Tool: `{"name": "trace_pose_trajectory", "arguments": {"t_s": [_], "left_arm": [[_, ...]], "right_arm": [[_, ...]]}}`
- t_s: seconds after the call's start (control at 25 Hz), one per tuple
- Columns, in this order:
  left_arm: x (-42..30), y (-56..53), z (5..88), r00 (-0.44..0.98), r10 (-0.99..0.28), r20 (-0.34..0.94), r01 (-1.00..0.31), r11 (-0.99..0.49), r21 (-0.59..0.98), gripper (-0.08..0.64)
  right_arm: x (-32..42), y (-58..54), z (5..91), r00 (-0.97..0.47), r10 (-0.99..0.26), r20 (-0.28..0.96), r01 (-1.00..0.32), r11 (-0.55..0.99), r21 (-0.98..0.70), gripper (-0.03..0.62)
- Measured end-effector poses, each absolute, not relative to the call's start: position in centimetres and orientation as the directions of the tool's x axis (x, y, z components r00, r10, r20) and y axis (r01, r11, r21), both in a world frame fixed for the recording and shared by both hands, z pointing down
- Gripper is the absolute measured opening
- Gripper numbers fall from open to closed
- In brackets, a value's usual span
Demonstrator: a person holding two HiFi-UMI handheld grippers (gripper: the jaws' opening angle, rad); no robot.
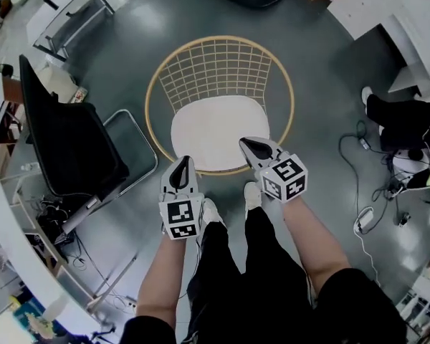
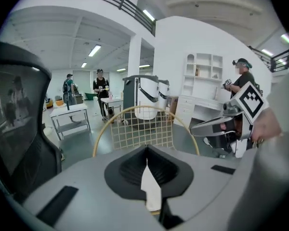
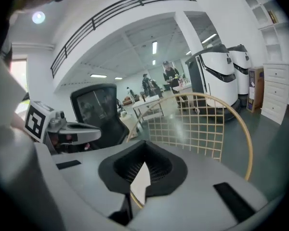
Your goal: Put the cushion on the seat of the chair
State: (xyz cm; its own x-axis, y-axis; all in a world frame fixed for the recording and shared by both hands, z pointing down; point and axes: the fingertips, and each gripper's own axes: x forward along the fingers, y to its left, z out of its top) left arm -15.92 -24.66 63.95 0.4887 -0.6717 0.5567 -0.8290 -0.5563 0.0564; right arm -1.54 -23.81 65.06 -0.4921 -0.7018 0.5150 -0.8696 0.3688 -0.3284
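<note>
Two grippers are hanging in the air over the front of the chair, one in each of the person's hands. The left hand-held gripper (image 1: 182, 165) is sitting above the near-left rim of the seat. Its jaws are standing closed with the tips meeting, and they are gripping nothing. The right hand-held gripper (image 1: 249, 145) is sitting above the near-right part of the cushion (image 1: 218, 131). Its jaws are likewise pressing together at the tips with nothing between them (in each gripper view a sliver of white is showing through the narrow gap below the tips; that is the cushion lying beneath, not a held item).

The cushion, white and rounded, is lying flat on the seat of the chair (image 1: 222, 67). It is filling most of the seat inside the round gold-coloured frame, and the wire-grid back is rising behind it. Both hand-held grippers are standing clear of the cushion, as far as the gripper views are showing.

The person's legs (image 1: 265, 264), in dark trousers, are standing just in front of the chair, with white shoes (image 1: 252, 192) pointing toward the seat. A black office chair (image 1: 64, 142) is standing to the left of the wire chair, apart from it. Loose cables (image 1: 358, 156) are trailing across the grey floor (image 1: 322, 84) at the right. In the left gripper view, people (image 2: 100, 88) are standing far back in the room.
</note>
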Motion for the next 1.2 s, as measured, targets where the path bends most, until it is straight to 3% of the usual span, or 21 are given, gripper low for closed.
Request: {"name": "trace_pose_trajectory", "arguments": {"t_s": [0.36, 0.6, 0.88, 1.2], "left_arm": [[-16.7, -21.3, 49.2, 0.588, -0.704, 0.398, -0.779, -0.626, 0.044, 0.017], [-18.2, -20.4, 42.0, 0.633, -0.685, 0.36, -0.747, -0.663, 0.054, 0.017], [-18.8, -18.3, 40.3, 0.687, -0.647, 0.332, -0.705, -0.704, 0.088, 0.017], [-19.6, -15.2, 43.4, 0.715, -0.577, 0.394, -0.661, -0.741, 0.116, 0.017]], "right_arm": [[-5.3, -20.7, 49.8, -0.522, -0.771, 0.366, -0.851, 0.44, -0.288, 0.012], [-7.4, -19.4, 41.5, -0.523, -0.783, 0.336, -0.852, 0.478, -0.212, 0.012], [-9.5, -15.9, 39.9, -0.507, -0.788, 0.348, -0.861, 0.475, -0.179, 0.012], [-10.5, -12.5, 42.5, -0.471, -0.792, 0.388, -0.882, 0.421, -0.21, 0.011]]}}
